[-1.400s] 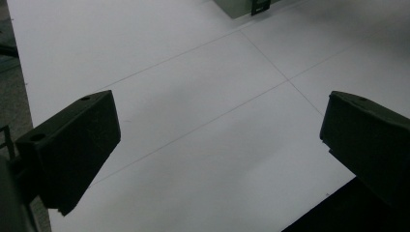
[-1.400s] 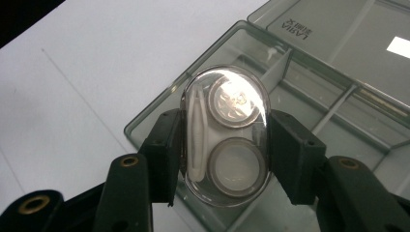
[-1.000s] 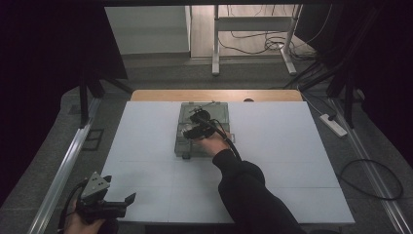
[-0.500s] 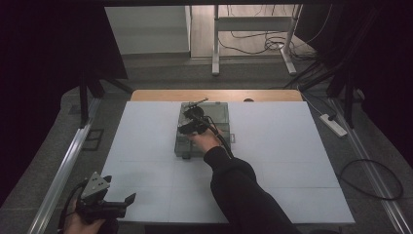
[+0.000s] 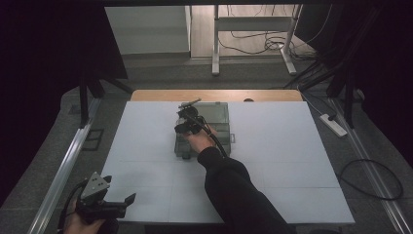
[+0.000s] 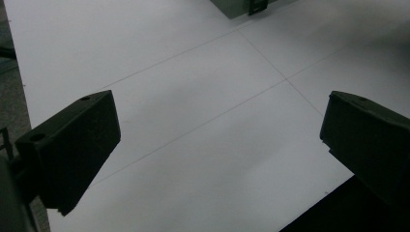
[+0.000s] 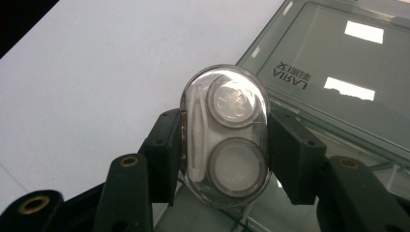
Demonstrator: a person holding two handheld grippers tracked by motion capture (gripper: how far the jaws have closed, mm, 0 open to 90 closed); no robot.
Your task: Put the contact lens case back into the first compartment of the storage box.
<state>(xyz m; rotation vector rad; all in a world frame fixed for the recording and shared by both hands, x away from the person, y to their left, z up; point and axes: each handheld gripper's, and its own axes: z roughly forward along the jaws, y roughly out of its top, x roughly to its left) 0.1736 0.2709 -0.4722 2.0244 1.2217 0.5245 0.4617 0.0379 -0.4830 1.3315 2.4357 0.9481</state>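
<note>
Contact lens case in my right jaws, over the open storage box

On the white table (image 5: 292, 161), the grey storage box (image 5: 221, 117) sits under my right gripper (image 7: 225, 145), its jaws clamped across the oval lens case (image 7: 225, 137), long axis pointing away along them. My left gripper (image 5: 104, 204) hangs wide open, well apart.
</note>
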